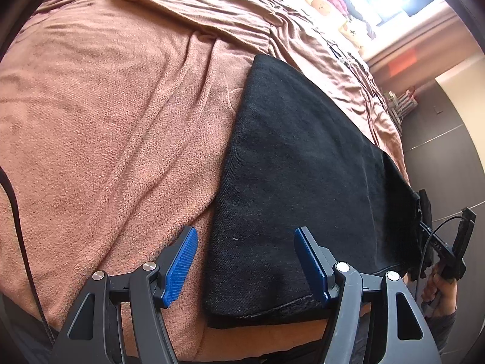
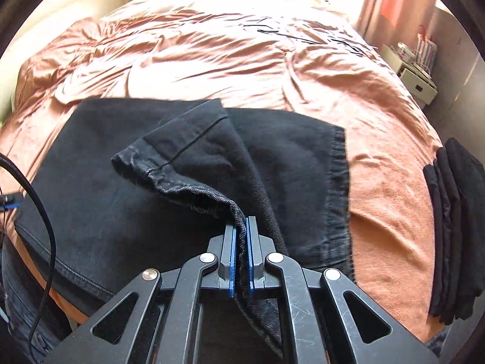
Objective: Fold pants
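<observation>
Black denim pants (image 2: 121, 188) are lying on the salmon-covered bed (image 2: 242, 66). Right hand-held gripper (image 2: 241, 227) is clamping a raised hem; left hand-held gripper (image 1: 245, 242) is hovering with jaws apart over the pants' near edge.

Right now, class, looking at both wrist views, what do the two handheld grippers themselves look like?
Both the left gripper and right gripper have matte black linkage arms joined by round silver pins, with jaws faced in ribbed blue pads. A black cable trails along the left edge of each view. The right gripper's frame shows fine scratches.
</observation>
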